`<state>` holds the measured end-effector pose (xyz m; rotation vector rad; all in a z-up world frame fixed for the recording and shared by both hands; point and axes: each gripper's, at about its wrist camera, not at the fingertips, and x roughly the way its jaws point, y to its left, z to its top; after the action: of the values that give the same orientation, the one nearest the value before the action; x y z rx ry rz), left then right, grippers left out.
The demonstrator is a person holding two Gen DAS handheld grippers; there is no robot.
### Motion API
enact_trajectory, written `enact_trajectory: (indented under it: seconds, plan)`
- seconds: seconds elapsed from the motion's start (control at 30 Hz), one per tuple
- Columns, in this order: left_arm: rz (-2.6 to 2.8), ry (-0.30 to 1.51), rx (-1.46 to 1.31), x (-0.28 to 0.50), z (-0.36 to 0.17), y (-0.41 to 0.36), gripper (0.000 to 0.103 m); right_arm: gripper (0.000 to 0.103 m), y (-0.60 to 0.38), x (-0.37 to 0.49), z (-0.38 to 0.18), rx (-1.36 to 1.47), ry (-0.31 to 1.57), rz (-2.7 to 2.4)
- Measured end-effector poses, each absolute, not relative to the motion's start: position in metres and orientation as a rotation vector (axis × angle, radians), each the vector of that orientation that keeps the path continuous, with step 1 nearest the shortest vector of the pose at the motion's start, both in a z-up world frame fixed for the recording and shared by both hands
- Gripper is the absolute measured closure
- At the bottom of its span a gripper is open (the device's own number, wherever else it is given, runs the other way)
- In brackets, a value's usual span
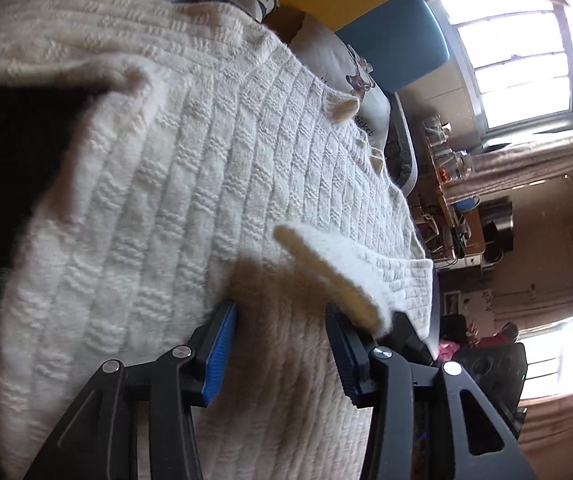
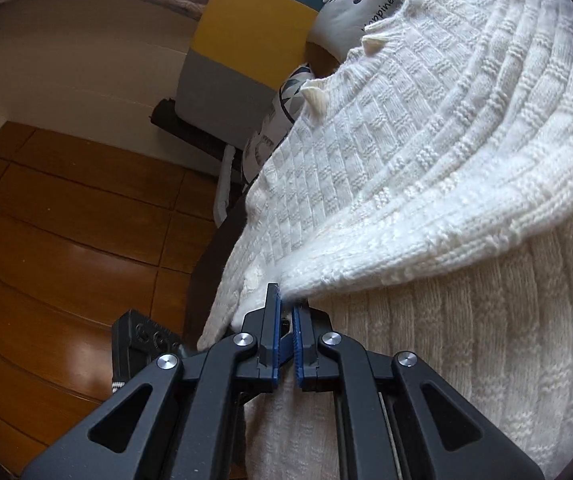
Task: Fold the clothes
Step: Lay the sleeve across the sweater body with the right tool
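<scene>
A cream knitted sweater [image 1: 190,168] lies spread over a dark surface and fills most of both views. My left gripper [image 1: 282,320] is open low over the sweater, knit showing between its blue pads. A loose flap of the sweater [image 1: 326,268] curls up over the tip of its right finger. In the right wrist view, a thick folded layer of the sweater [image 2: 426,200] is lifted over the lower layer. My right gripper [image 2: 285,304] is shut on the corner of that folded layer, near the sweater's left edge.
Printed pillows [image 2: 350,4] and a yellow and blue panel [image 2: 246,36] lie beyond the sweater. Wooden floor [image 2: 66,232] with a black device [image 2: 142,344] is on the left. Bright windows [image 1: 518,64] and a cluttered desk [image 1: 450,184] sit to the right in the left wrist view.
</scene>
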<state>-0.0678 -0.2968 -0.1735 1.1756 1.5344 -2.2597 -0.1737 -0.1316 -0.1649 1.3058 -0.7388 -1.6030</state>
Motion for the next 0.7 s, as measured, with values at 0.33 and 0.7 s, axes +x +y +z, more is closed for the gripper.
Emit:
enact_trajectory:
  seconds: [0.33,0.7]
  plan:
    - [-2.172,1.758,1.109,-0.060,-0.181,-0.295,0.057,0.098,-0.128,-0.171,-0.161,1.299,-0.597,-1.662]
    - [-2.128,1.837,1.022,-0.052,-0.181,-0.292,0.057,0.097,-0.136,-0.162,-0.168,1.333,-0.456,-1.723]
